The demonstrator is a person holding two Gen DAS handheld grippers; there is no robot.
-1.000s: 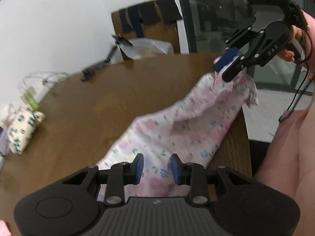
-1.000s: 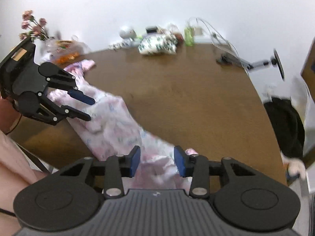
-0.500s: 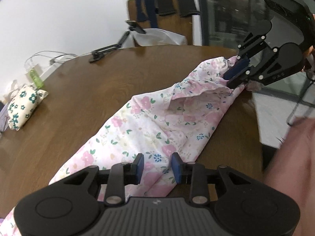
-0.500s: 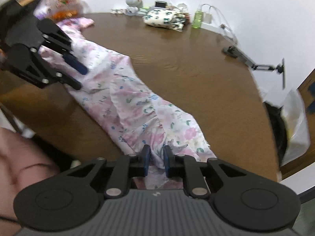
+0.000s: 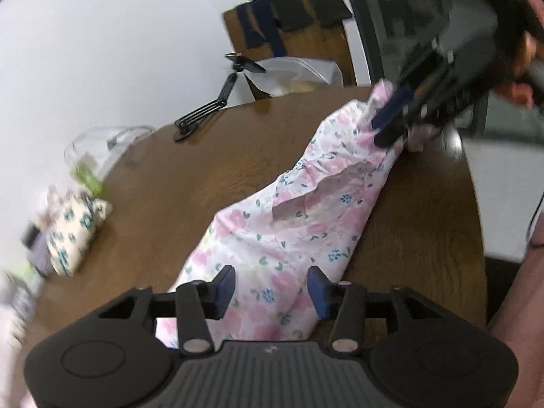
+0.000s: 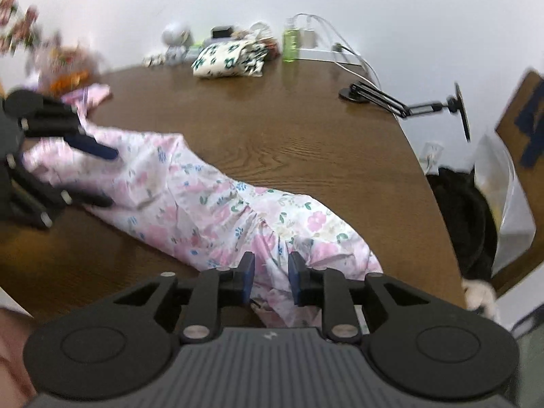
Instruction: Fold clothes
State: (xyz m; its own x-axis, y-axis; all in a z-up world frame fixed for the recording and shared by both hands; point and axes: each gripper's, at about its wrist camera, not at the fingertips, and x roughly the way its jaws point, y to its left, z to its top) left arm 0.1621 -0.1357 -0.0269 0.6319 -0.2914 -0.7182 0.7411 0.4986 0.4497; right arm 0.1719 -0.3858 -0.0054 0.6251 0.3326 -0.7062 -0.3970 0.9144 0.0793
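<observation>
Lengthwise, a thin pink-and-white floral cotton garment (image 6: 217, 204) is laid as a narrow, rumpled strip along the near edge of the round brown wooden table (image 6: 289, 129), presumably so that its two ends can be brought together. At one end the left gripper (image 5: 271, 287) is held low over the cloth; its blue-padded jaws are opening, with fabric between them but not pressed. At the other end the right gripper (image 6: 271, 278) is likewise placed over the bunched hem; its jaws are opening too, cloth lying loose in the gap. Farther off, a cream pouch with green flowers (image 6: 231, 59) and a black folding phone stand (image 6: 404, 102) are kept clear of the working edge.
</observation>
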